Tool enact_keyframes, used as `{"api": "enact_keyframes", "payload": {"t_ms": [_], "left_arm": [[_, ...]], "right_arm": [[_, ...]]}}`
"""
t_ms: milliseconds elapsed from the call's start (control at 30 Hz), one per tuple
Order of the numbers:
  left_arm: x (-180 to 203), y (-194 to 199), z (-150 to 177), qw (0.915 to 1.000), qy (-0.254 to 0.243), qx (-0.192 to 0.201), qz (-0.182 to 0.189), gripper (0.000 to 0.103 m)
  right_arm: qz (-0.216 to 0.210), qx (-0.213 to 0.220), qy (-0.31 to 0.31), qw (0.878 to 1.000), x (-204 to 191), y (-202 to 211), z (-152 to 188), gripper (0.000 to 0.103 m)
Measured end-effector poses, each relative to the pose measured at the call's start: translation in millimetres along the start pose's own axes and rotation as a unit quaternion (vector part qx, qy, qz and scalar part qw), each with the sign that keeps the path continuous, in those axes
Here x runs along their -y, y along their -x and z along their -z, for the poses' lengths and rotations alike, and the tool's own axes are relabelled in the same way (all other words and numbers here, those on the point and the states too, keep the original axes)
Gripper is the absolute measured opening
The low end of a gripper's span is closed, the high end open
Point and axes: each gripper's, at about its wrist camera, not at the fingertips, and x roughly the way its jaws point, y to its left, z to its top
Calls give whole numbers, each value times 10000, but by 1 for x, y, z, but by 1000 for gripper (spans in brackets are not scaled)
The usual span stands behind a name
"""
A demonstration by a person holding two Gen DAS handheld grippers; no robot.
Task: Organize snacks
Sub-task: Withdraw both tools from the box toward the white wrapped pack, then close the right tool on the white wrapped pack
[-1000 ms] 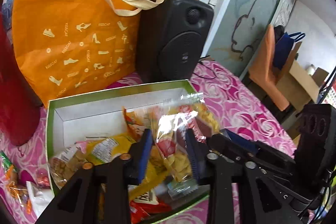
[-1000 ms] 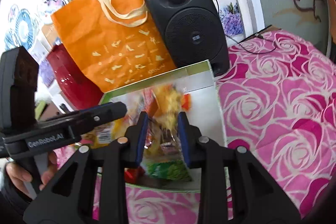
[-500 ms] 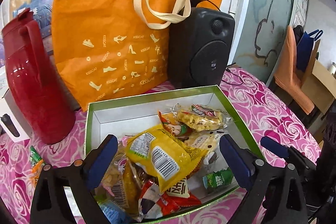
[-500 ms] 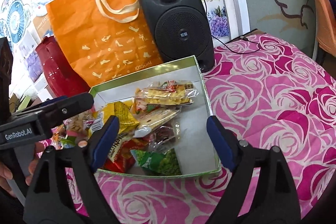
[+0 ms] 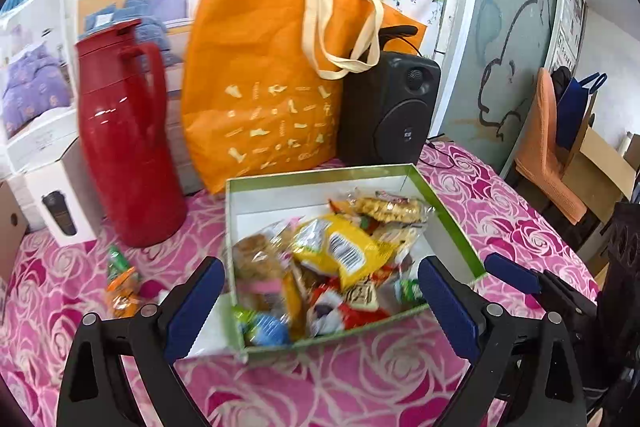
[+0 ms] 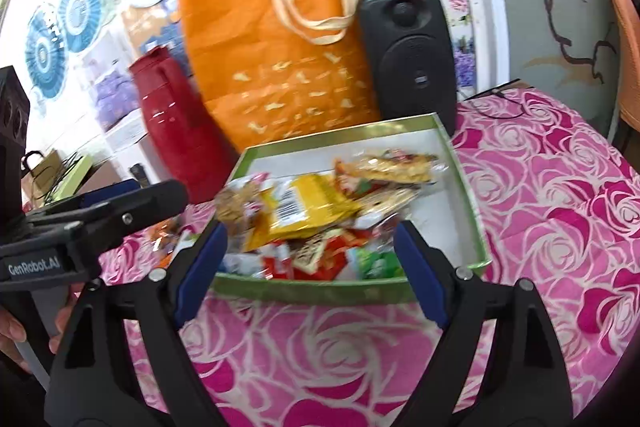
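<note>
A green-rimmed white box (image 5: 320, 173) (image 6: 312, 291) sits on the pink rose tablecloth, filled with several snack packets. A yellow packet (image 5: 344, 251) (image 6: 304, 207) lies on top, and a clear packet of golden snacks (image 5: 388, 209) (image 6: 396, 163) rests behind it. My left gripper (image 5: 320, 267) hovers open over the box's near half, holding nothing. My right gripper (image 6: 310, 231) is open and empty too, above the box's near wall. A few loose snacks (image 5: 122, 287) (image 6: 164, 235) lie on the cloth left of the box. Each gripper shows at the edge of the other's view.
Behind the box stand a red thermos jug (image 5: 124, 139), an orange tote bag (image 5: 260, 107) and a black speaker (image 5: 392, 111). A white carton (image 5: 52, 195) sits at the far left. An orange-covered chair (image 5: 544, 147) stands past the table's right edge.
Both grippers were shut on the clear snack packet over the box. They let go, it now lies in the box, and both have pulled back and up with jaws wide.
</note>
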Motion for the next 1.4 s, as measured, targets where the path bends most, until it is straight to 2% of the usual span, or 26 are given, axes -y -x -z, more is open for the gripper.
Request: {"api": "enact_keyframes", "payload": {"t_ms": [133,367,467,533,600,733,800,1100,1333,1400], "left_arm": [[-36,22,25,9993,383,-7,-9,99],[-115,29,73,9931,994,-352,-523,99],[-144,25,89,9876,1437,-503,-385,98],[-152,20,94,9860,1543,-565,-267,90],[-152,12,95,9866,1475,-680,-178,81],[-151,-12,94,9870,1357,-851,-93,77],[-152,-22,92,9864,1372,-909,-6,72],[-161,-60,78,9827,1520,-1038,213,71],[-161,-88,82,9774,1654,-1264,372,70],[-158,-91,84,9787,1605,-1223,388,55]], "right_arm": [[-251,-287,138,9992,-30,-9,20,85],[-768,-1088,153,9910,-73,-47,60,85],[-974,-1457,150,9844,-88,-69,74,77],[-1049,-1677,82,9802,-93,-82,80,71],[-1056,-1822,17,9776,-97,-94,83,63],[-1041,-1925,-195,9756,-96,-111,85,56],[-1005,-1972,-280,9748,-94,-119,84,46],[-1107,-1912,-684,9729,-88,-140,78,43],[-1151,-1856,-810,9725,-84,-148,78,43],[-1156,-1858,-816,9723,-83,-148,78,43]]}}
